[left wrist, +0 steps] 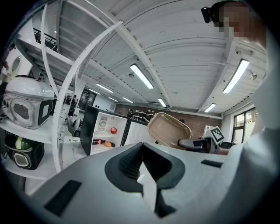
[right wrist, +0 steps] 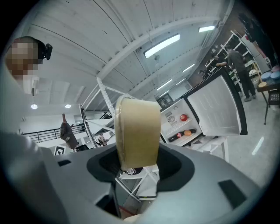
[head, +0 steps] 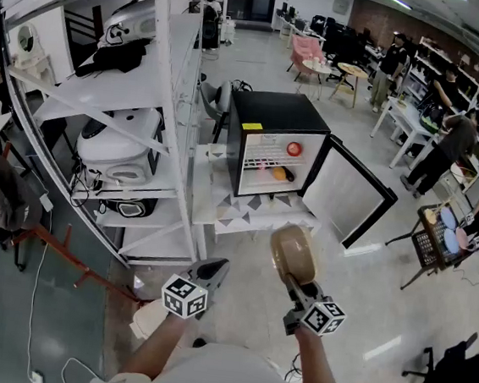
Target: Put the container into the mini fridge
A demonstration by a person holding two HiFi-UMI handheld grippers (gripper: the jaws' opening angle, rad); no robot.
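The right gripper (head: 295, 284) clamps its fingers on a beige oval plastic container (head: 291, 253), held on edge in the air, well apart from the black mini fridge (head: 275, 114) with its door open. The left gripper (head: 213, 269) has its fingers closed together on nothing.

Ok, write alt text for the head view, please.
The right gripper holds a tan container before a black mini fridge whose door is open. The left gripper is empty beside it; white shelving stands at left.
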